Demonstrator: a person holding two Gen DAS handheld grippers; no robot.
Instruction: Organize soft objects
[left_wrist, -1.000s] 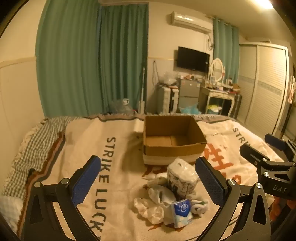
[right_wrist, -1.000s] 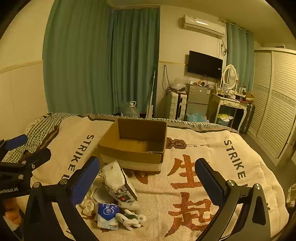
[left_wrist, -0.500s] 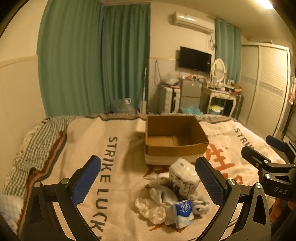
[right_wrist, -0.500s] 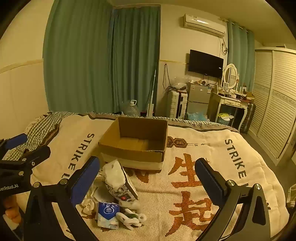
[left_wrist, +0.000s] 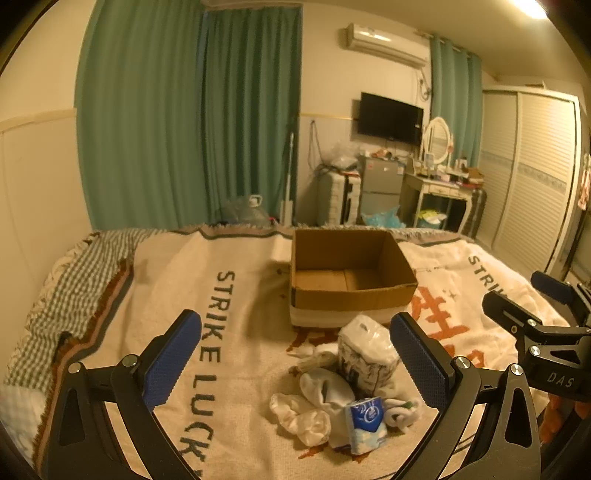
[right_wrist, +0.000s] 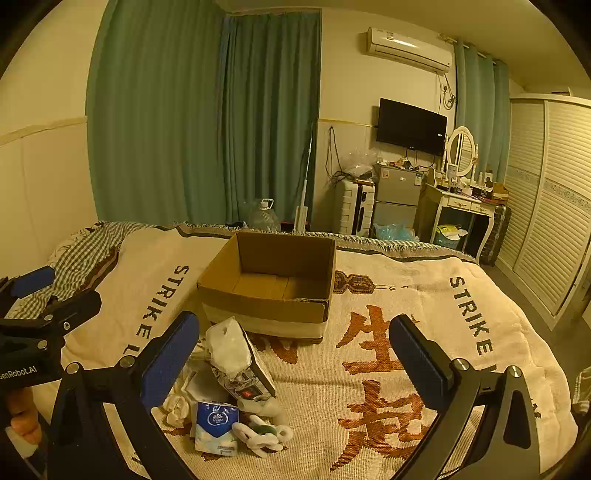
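A pile of soft things lies on the bed in front of an open cardboard box. The pile holds a plastic-wrapped tissue pack, a small blue tissue packet and white socks. My left gripper is open and empty, held above the pile's left side. My right gripper is open and empty, held above and right of the pile. Each gripper shows at the edge of the other view, the right and the left.
A cream blanket with black letters and orange characters covers the bed. A checked cloth lies at the left edge. Beyond the bed stand green curtains, a water jug, a suitcase, a small fridge, a dressing table and a wardrobe.
Both views have shifted slightly; the box and pile sit a little further right in the left wrist view. Both grippers stay open and empty.
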